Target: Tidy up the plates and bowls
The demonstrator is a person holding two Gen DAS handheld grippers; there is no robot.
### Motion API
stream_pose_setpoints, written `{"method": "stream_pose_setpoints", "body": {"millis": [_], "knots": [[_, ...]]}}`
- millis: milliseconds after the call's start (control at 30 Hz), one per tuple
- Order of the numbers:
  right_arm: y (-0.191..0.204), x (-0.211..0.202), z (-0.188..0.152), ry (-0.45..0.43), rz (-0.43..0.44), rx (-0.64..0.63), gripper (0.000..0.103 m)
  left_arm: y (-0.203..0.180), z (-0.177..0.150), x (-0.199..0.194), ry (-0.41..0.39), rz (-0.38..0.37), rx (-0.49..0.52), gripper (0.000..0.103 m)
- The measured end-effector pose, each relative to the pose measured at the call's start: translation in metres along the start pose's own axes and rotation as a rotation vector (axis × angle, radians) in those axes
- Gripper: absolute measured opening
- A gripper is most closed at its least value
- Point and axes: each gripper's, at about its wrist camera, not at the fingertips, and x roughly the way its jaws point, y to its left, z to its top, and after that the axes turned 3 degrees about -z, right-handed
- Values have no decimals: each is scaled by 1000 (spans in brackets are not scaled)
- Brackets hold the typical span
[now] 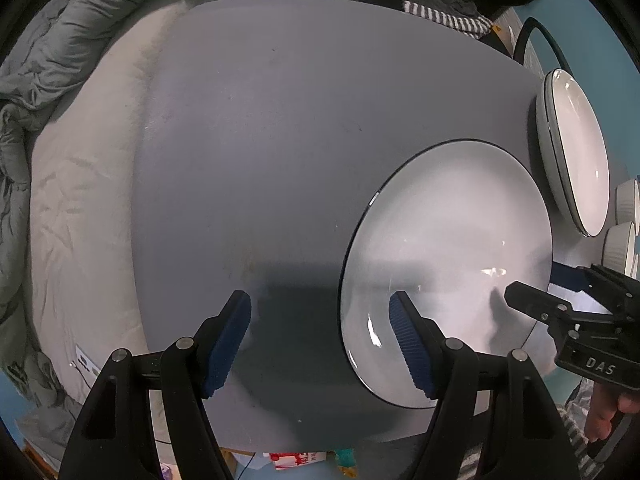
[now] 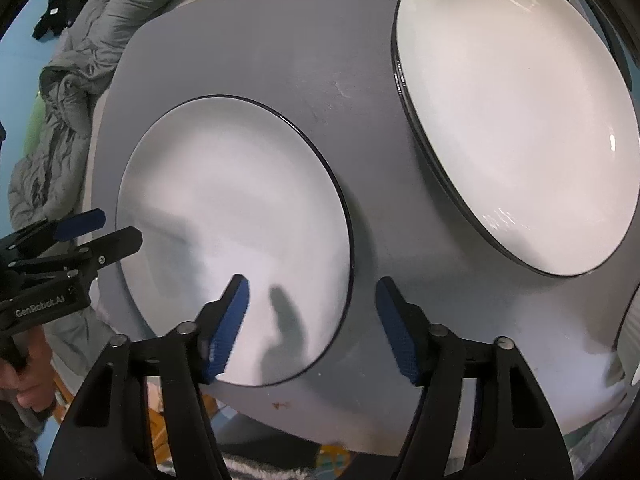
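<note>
"DAS" is read on the right gripper (image 1: 560,280) and "GenRobot.AI" on the left gripper (image 2: 96,228), both held wide and empty over the plate (image 2: 236,208), while ribbed bowls (image 1: 624,220) are seen only in the left view.

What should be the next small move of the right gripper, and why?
Probably ease the right gripper forward and down so its open jaws straddle the near rim of the single plate. That plate lies flat on the grey table, apart from the plate stack, and neither gripper holds anything; the left gripper is open too.
</note>
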Motion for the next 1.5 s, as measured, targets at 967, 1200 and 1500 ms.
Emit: {"method": "stream_pose_setpoints", "body": {"millis": [967, 1200, 1500], "knots": [[-11, 4, 4, -3, -8, 54, 18, -17, -3, -5, 41, -31, 87, 12], [-8, 4, 2, -2, -12, 56, 17, -24, 0, -6, 39, 37, 105, 14], [-6, -1, 1, 7, -10, 63, 14, -29, -4, -14, 25, 46, 100, 14]]}}
